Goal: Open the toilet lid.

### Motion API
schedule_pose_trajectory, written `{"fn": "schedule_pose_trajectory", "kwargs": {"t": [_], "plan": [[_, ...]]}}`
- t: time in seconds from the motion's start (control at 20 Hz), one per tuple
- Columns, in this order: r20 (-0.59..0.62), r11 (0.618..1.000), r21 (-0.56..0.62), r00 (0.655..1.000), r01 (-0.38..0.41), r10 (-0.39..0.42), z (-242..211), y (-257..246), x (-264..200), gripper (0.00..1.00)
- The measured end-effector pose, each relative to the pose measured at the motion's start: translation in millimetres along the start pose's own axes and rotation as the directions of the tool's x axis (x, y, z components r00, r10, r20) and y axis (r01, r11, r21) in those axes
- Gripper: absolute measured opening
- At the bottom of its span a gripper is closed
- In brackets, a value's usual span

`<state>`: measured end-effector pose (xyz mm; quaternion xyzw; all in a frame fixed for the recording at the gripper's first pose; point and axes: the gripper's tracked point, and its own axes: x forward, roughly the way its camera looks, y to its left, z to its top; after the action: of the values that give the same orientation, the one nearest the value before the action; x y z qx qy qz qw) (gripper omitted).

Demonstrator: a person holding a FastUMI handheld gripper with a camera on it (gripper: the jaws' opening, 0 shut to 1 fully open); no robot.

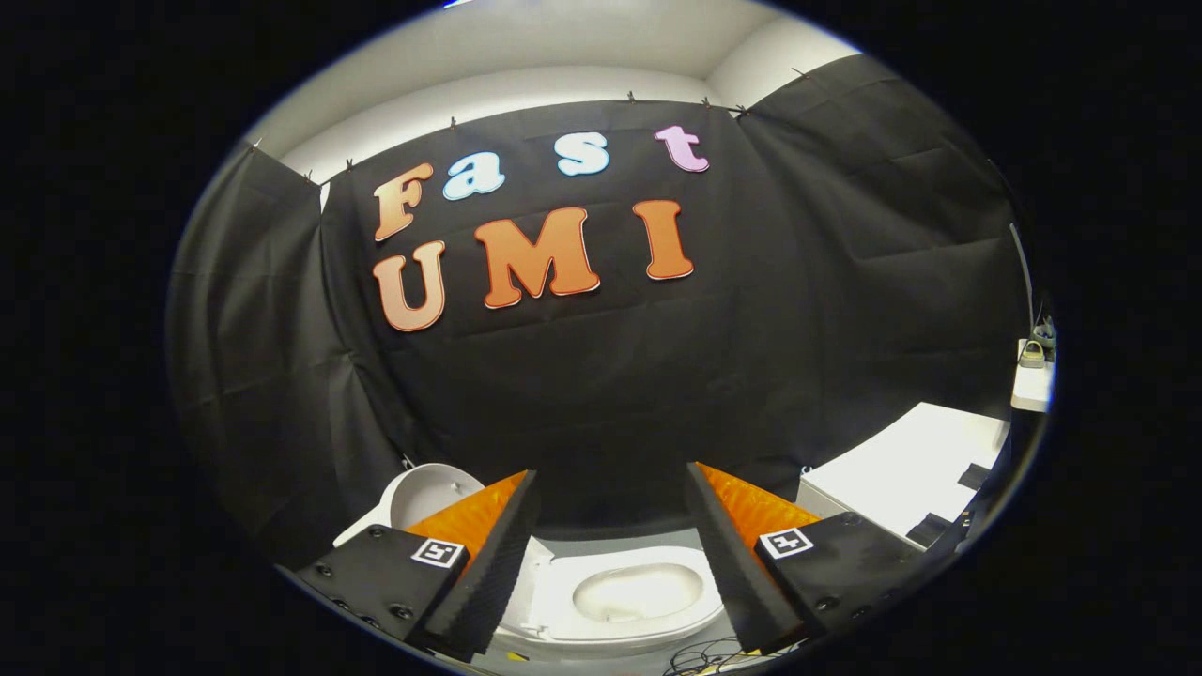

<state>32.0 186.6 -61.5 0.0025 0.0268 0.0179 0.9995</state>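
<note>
Gripper (610, 507) fingers spread wide apart, holding nothing; toilet bowl (639, 593) below and between them, seat ring exposed; toilet lid (427, 493) raised, standing open behind left finger (488, 563), partly hidden by it; white cabinet (906, 469) beyond right finger (737, 573), beside toilet; dark cables (709, 655) on floor at bowl's front edge.

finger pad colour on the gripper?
Orange ribbed backs, black ridged faces on the fingers of the gripper, open above the toilet; gripper view.
</note>
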Motion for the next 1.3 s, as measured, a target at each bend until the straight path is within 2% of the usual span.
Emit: {"fn": "schedule_pose_trajectory", "kwargs": {"t": [1.3], "plan": [[0.004, 1.000, -0.022, 1.000, -0.007, 0.007, 1.4, 7.4, -1.2, 0.98]]}}
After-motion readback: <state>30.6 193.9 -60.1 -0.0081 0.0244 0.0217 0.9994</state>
